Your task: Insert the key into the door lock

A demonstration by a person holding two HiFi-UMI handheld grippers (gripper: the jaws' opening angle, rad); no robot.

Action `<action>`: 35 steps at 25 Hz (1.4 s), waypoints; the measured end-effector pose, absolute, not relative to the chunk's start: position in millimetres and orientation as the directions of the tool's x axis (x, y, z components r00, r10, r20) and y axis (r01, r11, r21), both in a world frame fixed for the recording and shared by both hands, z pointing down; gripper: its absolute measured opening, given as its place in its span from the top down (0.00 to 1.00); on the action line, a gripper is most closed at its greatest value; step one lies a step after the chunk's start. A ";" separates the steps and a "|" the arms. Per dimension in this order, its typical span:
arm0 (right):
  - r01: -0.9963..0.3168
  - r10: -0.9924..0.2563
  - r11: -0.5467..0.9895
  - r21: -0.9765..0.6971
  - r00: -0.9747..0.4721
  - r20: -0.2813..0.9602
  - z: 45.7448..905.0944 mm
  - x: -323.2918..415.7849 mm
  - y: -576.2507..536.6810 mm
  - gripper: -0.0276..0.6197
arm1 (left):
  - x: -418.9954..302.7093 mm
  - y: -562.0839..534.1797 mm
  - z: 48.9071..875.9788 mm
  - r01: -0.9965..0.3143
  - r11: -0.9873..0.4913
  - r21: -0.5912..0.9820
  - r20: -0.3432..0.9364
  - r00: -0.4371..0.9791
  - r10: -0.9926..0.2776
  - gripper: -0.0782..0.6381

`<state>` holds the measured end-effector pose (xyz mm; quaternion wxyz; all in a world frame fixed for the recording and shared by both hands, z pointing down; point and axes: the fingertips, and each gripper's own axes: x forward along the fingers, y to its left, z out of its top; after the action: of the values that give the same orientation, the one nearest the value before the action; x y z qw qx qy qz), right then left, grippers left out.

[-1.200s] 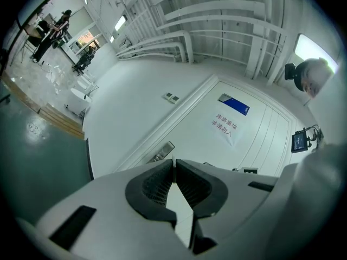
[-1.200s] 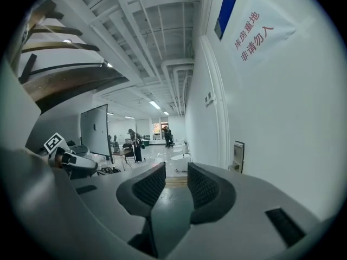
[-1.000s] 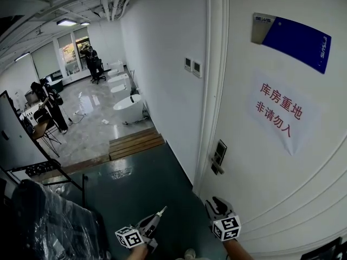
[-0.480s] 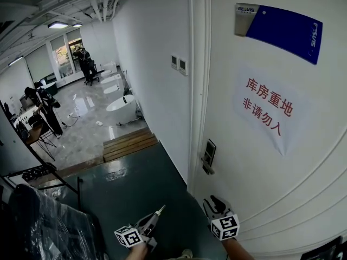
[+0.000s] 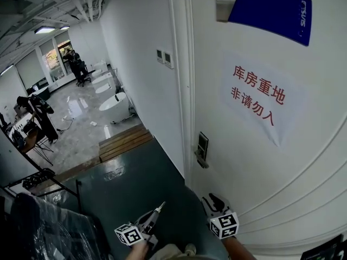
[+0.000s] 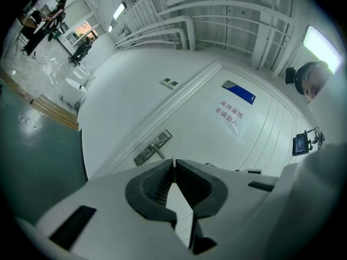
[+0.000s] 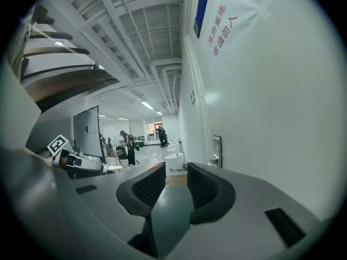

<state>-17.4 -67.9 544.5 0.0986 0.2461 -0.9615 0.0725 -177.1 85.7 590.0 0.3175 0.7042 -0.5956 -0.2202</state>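
We stand closer now, lock (image 5: 201,148) nearly reachable; left claw (image 5: 160,207) pinches the key (image 6: 173,158), right claw (image 5: 212,200) gapes slightly, empty.

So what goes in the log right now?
left gripper: shut on key | right gripper: open, empty | door lock: not reached, key out
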 end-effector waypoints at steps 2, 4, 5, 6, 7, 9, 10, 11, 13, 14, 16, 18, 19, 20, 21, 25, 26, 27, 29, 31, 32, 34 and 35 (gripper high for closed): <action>-0.490 -0.463 0.868 -0.076 -0.856 0.230 546.6 -16.7 -67.9 0.77 | -176.0 83.2 591.3 -0.697 -0.090 0.711 0.073 0.200 -0.977 0.85; -0.486 -0.464 0.873 -0.039 -0.853 0.237 546.0 -18.7 -65.3 0.77 | -177.1 81.0 594.1 -0.694 -0.098 0.714 0.072 0.212 -0.975 0.85; -0.484 -0.464 0.875 -0.025 -0.853 0.239 545.1 -20.9 -63.9 0.77 | -178.7 79.5 594.8 -0.694 -0.105 0.713 0.072 0.220 -0.973 0.85; -0.483 -0.465 0.875 -0.020 -0.852 0.239 544.1 -23.7 -63.3 0.77 | -180.9 77.4 594.5 -0.695 -0.111 0.711 0.072 0.228 -0.971 0.85; -0.485 -0.467 0.874 -0.019 -0.852 0.238 543.2 -26.9 -63.5 0.77 | -183.7 74.8 593.4 -0.696 -0.116 0.709 0.072 0.236 -0.969 0.85; -0.492 -0.475 0.871 -0.016 -0.848 0.236 542.6 -34.0 -65.8 0.77 | -190.6 68.1 591.1 -0.696 -0.122 0.707 0.076 0.247 -0.966 0.85; -0.495 -0.479 0.869 -0.008 -0.846 0.235 542.6 -37.6 -67.4 0.77 | -194.3 64.1 591.1 -0.695 -0.125 0.708 0.078 0.252 -0.965 0.85; -0.497 -0.484 0.868 0.003 -0.843 0.234 542.6 -41.2 -69.2 0.77 | -198.0 59.8 592.7 -0.692 -0.130 0.710 0.077 0.259 -0.963 0.85; -0.504 -0.493 0.864 0.013 -0.839 0.233 541.7 -48.2 -74.4 0.77 | -203.7 49.7 597.5 -0.683 -0.141 0.716 0.078 0.280 -0.957 0.85; -0.511 -0.499 0.860 0.011 -0.835 0.234 541.0 -52.0 -78.4 0.77 | -205.7 44.1 598.7 -0.679 -0.148 0.719 0.080 0.293 -0.953 0.85; -0.529 -0.515 0.849 0.004 -0.824 0.238 540.4 -61.8 -87.7 0.77 | -210.8 32.8 597.4 -0.671 -0.167 0.722 0.082 0.323 -0.943 0.85; -0.539 -0.525 0.842 0.011 -0.815 0.245 538.5 -75.9 -95.6 0.77 | -220.8 21.4 593.8 -0.665 -0.183 0.724 0.082 0.347 -0.934 0.85; -0.540 -0.528 0.841 0.022 -0.812 0.249 537.1 -83.6 -98.4 0.77 | -226.8 15.9 592.3 -0.661 -0.189 0.726 0.081 0.355 -0.931 0.85; -0.540 -0.531 0.841 0.039 -0.809 0.254 536.1 -91.0 -101.1 0.77 | -232.6 10.5 591.3 -0.656 -0.194 0.729 0.079 0.363 -0.929 0.85; -0.538 -0.533 0.841 0.057 -0.805 0.260 536.3 -97.7 -104.5 0.77 | -237.6 4.6 590.6 -0.651 -0.200 0.733 0.076 0.370 -0.926 0.85; -0.543 -0.545 0.834 0.094 -0.788 0.285 540.3 -120.0 -124.6 0.77 | -256.1 -22.6 591.3 -0.632 -0.230 0.740 0.061 0.403 -0.913 0.85; -0.547 -0.549 0.832 0.098 -0.782 0.294 540.7 -124.7 -129.6 0.77 | -260.3 -29.2 591.9 -0.628 -0.236 0.742 0.058 0.412 -0.909 0.85; -0.551 -0.553 0.828 0.103 -0.776 0.303 541.4 -128.9 -134.4 0.77 | -264.2 -35.5 592.4 -0.623 -0.243 0.744 0.055 0.420 -0.906 0.85; -0.557 -0.559 0.823 0.111 -0.762 0.327 544.1 -135.5 -142.2 0.77 | -271.1 -46.5 593.2 -0.612 -0.254 0.749 0.049 0.434 -0.900 0.85; -0.563 -0.565 0.818 0.117 -0.751 0.342 546.8 -140.2 -148.8 0.77 | -278.2 -55.6 593.9 -0.601 -0.262 0.755 0.042 0.444 -0.895 0.85; -0.567 -0.570 0.815 0.120 -0.747 0.340 546.9 -142.6 -153.0 0.77 | -282.4 -60.4 594.0 -0.597 -0.266 0.757 0.038 0.447 -0.894 0.85; -0.579 -0.586 0.805 0.128 -0.742 0.325 544.3 -147.4 -163.3 0.77 | -292.0 -70.7 594.3 -0.592 -0.273 0.758 0.032 0.452 -0.891 0.85; -0.587 -0.595 0.799 0.131 -0.738 0.319 543.5 -148.9 -168.7 0.77 | -296.5 -75.9 594.3 -0.591 -0.278 0.757 0.029 0.455 -0.890 0.85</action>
<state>-148.9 -168.7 543.5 0.1748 0.3170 -0.9321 -0.0109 -296.5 -75.9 594.3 0.3623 0.7723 -0.4793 -0.2063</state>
